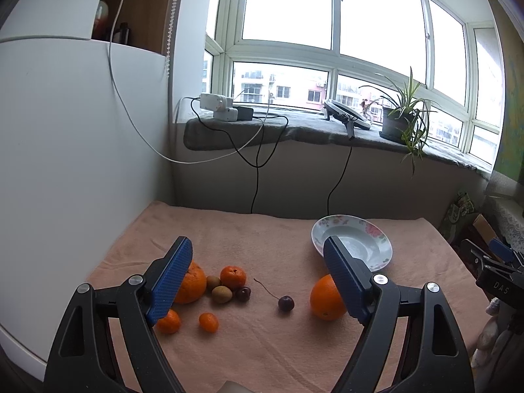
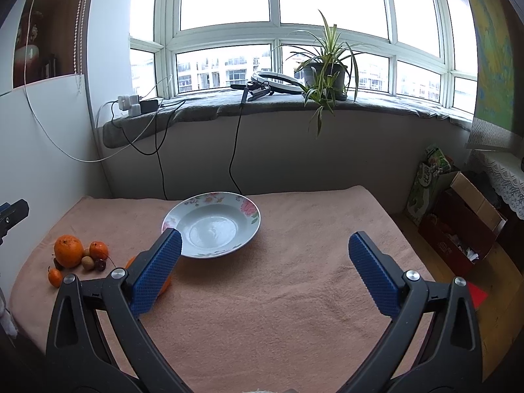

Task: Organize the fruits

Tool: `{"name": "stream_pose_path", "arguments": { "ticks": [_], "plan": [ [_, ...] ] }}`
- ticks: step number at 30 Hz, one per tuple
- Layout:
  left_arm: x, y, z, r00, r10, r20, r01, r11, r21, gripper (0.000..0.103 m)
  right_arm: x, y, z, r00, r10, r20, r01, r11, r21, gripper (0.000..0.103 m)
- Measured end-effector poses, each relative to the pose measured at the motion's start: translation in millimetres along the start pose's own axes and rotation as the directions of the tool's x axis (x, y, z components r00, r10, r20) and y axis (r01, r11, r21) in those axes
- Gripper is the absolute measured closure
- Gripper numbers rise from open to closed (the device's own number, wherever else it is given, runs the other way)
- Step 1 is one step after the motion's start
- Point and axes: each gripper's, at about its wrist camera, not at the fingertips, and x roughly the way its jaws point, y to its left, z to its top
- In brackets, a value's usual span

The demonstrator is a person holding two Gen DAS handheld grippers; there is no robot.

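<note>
Hovering above the tabletop (image 1: 278,344), which is draped in a pink towel, we have both grippers empty with fingers spread wide. Left gripper (image 1: 258,281) looks down at the fruit; right gripper (image 2: 262,271) faces the floral plate (image 2: 252,216), which sits empty at frame center in the right wrist view.

Fruit locations, left wrist view: large orange (image 1: 193,286) at lower left, partly behind the left finger pad; tangerine (image 1: 233,276) just right of it; two kiwis (image 1: 222,294) touching that cluster; dark cherry (image 1: 243,293) beside the kiwis; a second cherry (image 1: 286,303) with a long stem lies apart at lower center; two small mandarins (image 1: 208,322) nearer the bottom edge; another orange (image 1: 326,298) lower right, just in front of the plate and partly hidden by the right finger pad.

Nothing on the plate yet, so we judge the task is at its start, step in hand being the first pick.

To do it well: we'd take the lone orange nearest the plate first, since it's the shortest carry. Center the fingers across its widest part, close gently because round fruit may squirt out, and lower it into the plate's well rather than dropping. Leave the cherries for later; they're small and need a near-closed, low approach against the soft towel.
</note>
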Motion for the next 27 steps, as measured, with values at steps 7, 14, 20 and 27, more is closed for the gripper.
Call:
{"name": "stream_pose_path", "arguments": {
  "ticks": [7, 14, 20, 27],
  "plan": [
    [-0.1, 0.9, 0.2, 1.0, 0.001, 0.001, -0.001, 1.0, 0.001, 0.021, 0.4, 0.1, -1.1, 1.0, 0.01, -0.007, -0.01, 1.0, 0.003, 0.0],
    [0.0, -1.3, 0.8, 1.0, 0.013, 0.001, -0.013, 1.0, 0.015, 0.021, 3.0, 0.9, -2.4, 1.0, 0.013, -0.018, -0.013, 1.0, 0.006, 0.0],
    [2.1, -2.5, 1.4, 1.0, 0.014, 0.001, -0.014, 1.0, 0.02, 0.021, 4.2, 1.6, -3.0, 0.999, 0.022, -0.026, -0.022, 1.0, 0.01, 0.0],
    [4.6, -2.8, 1.1, 1.0, 0.011, -0.004, -0.011, 1.0, 0.021, 0.021, 4.9, 2.8, -4.5, 0.999, 0.023, -0.028, -0.023, 1.0, 0.01, 0.0]
  ]
}}
